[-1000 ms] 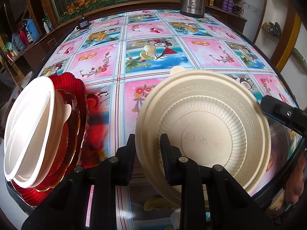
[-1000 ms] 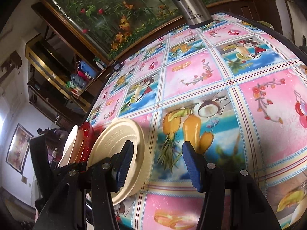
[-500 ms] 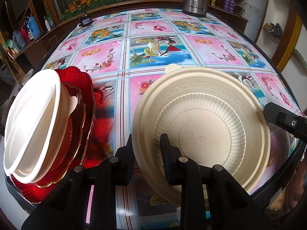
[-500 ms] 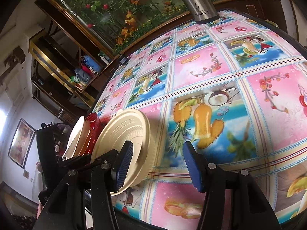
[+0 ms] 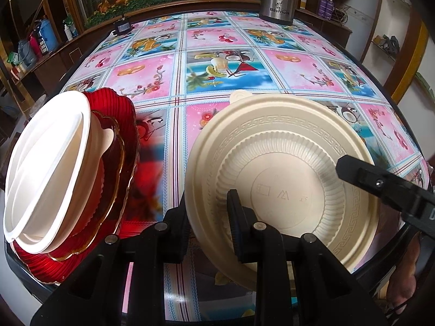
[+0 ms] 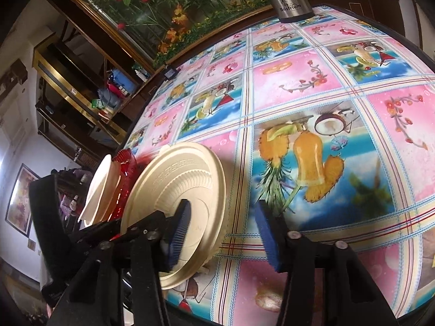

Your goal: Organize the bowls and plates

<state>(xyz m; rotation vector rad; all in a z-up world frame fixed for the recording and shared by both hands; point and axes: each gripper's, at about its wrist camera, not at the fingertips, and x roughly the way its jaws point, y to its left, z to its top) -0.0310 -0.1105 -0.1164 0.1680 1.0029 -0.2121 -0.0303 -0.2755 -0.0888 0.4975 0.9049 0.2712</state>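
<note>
Beige plate [image 5: 282, 168] tilted on edge, underside facing camera, rim pinched in left gripper [image 5: 208, 225]; right gripper [image 6: 221, 233] closing, nothing gripped.

Left gripper [image 5: 209, 233] clamping tilted cream plate [image 5: 280, 179], stacked dishes [image 5: 62, 168] left, floral tablecloth [image 5: 217, 70]

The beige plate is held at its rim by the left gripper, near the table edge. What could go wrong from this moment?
1. The left gripper pinches only the rim of the tilted beige plate; it may pivot or slip out.
2. The right gripper is closing with one finger in front of the plate and nothing pinched yet; it may push the plate instead of gripping it.
3. The stack on the red plate leans close by; a swing could knock it.
</note>
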